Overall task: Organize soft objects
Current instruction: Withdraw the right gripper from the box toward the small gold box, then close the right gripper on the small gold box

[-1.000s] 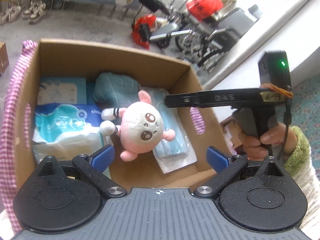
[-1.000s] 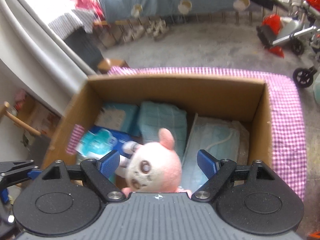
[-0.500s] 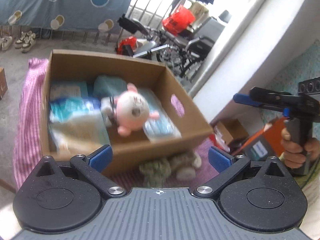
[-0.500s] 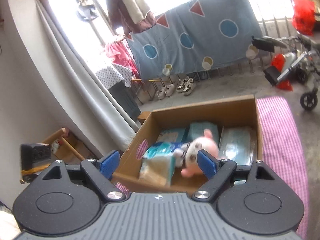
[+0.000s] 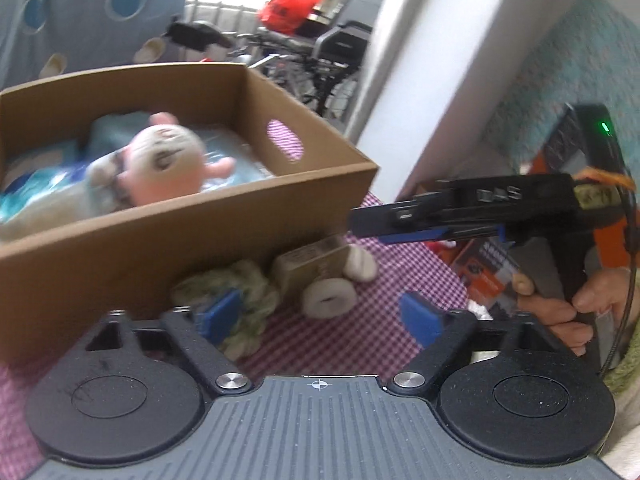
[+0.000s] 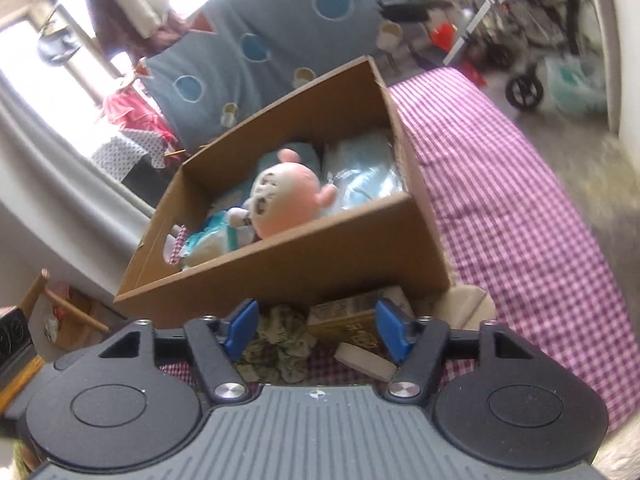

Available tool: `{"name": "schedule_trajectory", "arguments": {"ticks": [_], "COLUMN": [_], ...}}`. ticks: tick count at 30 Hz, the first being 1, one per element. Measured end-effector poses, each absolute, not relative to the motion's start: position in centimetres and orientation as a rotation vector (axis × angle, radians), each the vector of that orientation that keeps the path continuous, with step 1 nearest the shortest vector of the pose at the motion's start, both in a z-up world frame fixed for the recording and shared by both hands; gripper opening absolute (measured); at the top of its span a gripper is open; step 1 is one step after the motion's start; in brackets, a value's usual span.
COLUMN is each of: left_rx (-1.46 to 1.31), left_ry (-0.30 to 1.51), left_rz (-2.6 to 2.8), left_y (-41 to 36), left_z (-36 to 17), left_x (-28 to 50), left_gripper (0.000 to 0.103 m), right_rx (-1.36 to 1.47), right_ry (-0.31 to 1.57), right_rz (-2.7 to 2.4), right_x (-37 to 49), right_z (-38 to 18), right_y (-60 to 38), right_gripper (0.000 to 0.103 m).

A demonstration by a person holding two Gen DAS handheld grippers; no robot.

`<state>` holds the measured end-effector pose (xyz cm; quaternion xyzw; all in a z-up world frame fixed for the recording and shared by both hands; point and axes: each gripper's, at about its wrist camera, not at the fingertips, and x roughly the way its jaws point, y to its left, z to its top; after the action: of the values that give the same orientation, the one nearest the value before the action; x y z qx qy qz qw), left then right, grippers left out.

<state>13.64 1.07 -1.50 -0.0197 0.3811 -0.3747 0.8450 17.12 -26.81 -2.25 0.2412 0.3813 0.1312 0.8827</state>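
Both the left gripper (image 5: 320, 314) and right gripper (image 6: 316, 330) are closing empty over the green scrunchie (image 6: 280, 344) lying just near the cardboard box (image 6: 304, 268), so one should be centring before pinching

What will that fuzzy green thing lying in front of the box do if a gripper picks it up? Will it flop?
The fuzzy green thing looks like crumpled cloth on the checked cover, so it would probably sag and droop rather than hold its shape. It seems light for its size. Its shaggy surface should grip well, not slip. It is lumpy and blurred, so rolling seems unlikely.
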Motion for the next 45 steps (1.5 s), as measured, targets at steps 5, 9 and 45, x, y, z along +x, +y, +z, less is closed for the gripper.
{"name": "schedule_trajectory", "arguments": {"ticks": [5,9,45], "left_rx": [0.05,0.065,0.007], "left_ry": [0.795,0.823,0.75], "left_rz": [-0.804,-0.795,-0.811], "left_y": [-2.8,-4.4,-4.3], "left_z": [-2.7,-3.8,-0.3], "left_x": [14.7,15.9,14.0], "left_gripper": [0.066,0.066,0.069], "right_rx": [0.519,0.516,0.451], "right_ry": [0.795,0.814,0.694], "right_rz": [0.263,0.273,0.22], "right_x": [17.6,18.5,14.5], "right_z": [-3.7,-4.5,0.8], "right_y": [-27.6,-27.7,-25.9], "right_gripper": [0.06,0.058,0.049]}}
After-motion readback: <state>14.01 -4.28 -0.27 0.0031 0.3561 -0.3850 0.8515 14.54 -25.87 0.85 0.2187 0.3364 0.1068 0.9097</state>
